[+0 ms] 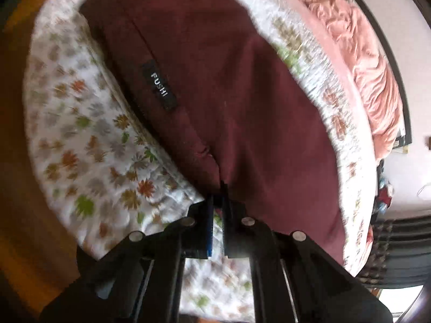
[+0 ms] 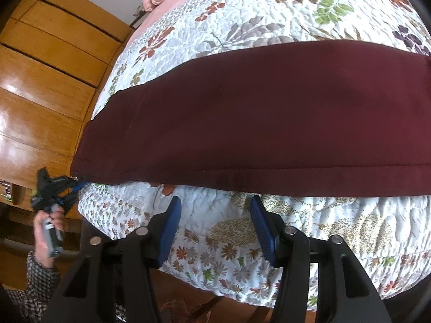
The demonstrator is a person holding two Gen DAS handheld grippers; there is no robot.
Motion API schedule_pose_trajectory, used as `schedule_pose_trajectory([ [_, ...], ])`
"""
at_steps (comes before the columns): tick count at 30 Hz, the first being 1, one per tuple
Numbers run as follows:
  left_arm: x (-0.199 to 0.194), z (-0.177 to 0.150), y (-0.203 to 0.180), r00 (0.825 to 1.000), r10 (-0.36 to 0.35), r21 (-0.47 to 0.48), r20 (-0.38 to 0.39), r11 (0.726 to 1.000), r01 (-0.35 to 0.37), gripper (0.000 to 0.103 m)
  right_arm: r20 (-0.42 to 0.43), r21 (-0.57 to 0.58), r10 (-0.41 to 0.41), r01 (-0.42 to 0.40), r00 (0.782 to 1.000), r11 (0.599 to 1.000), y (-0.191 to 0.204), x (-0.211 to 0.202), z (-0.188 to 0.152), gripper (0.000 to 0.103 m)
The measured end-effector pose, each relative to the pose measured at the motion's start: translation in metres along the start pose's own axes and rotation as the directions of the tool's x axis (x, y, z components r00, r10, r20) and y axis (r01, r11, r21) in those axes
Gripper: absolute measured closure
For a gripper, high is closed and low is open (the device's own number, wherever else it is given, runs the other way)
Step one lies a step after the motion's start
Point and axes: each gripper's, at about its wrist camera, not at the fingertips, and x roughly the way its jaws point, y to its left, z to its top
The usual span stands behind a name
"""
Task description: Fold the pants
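The maroon pants (image 1: pixel 221 80) lie spread on a floral quilt, with a black "FUSHI" label (image 1: pixel 159 84) facing up. My left gripper (image 1: pixel 220 188) is shut on a corner of the pants at the near edge. In the right wrist view the pants (image 2: pixel 256 113) stretch as a long band across the bed, and the left gripper (image 2: pixel 76 181) pinches their left corner. My right gripper (image 2: pixel 215 204) is open and empty, just below the pants' near hem, not touching it.
The floral quilt (image 2: pixel 242 18) covers the bed (image 1: pixel 89 140). A pink blanket (image 1: pixel 369 62) is bunched at the far side. A wooden wardrobe (image 2: pixel 40 86) stands left of the bed. The bed's edge (image 2: pixel 215 277) drops off close below my right gripper.
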Motion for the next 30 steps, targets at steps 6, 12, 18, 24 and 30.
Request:
schedule_pose_trajectory([
  [6,-0.028,-0.007,-0.021,0.999,0.033,0.064,0.037,0.997,-0.035,0.055,0.036,0.002,-0.003,0.003,0.999,1.000,-0.003,-0.021,-0.003,0.039],
  [12,-0.035,-0.055,-0.092,1.000,-0.018,0.268,0.017,0.963,0.013,0.046,0.117,0.136,0.060,-0.075,0.991,0.988,-0.040,-0.060,-0.008,0.039],
  [18,0.025,-0.118,-0.179,0.990,-0.033,0.508,-0.134,0.856,0.097,0.046,0.160,0.227,0.016,-0.052,0.987,0.973,-0.080,-0.080,-0.017,0.037],
  [24,0.088,-0.153,-0.210,0.982,0.101,0.632,-0.157,0.775,0.021,0.046,0.206,0.349,-0.018,-0.056,0.978,0.935,-0.124,-0.085,-0.013,0.036],
  [30,0.091,-0.151,-0.208,0.982,0.104,0.609,-0.158,0.793,0.014,0.045,0.351,0.466,0.073,-0.242,0.934,0.851,-0.162,-0.090,-0.014,0.037],
])
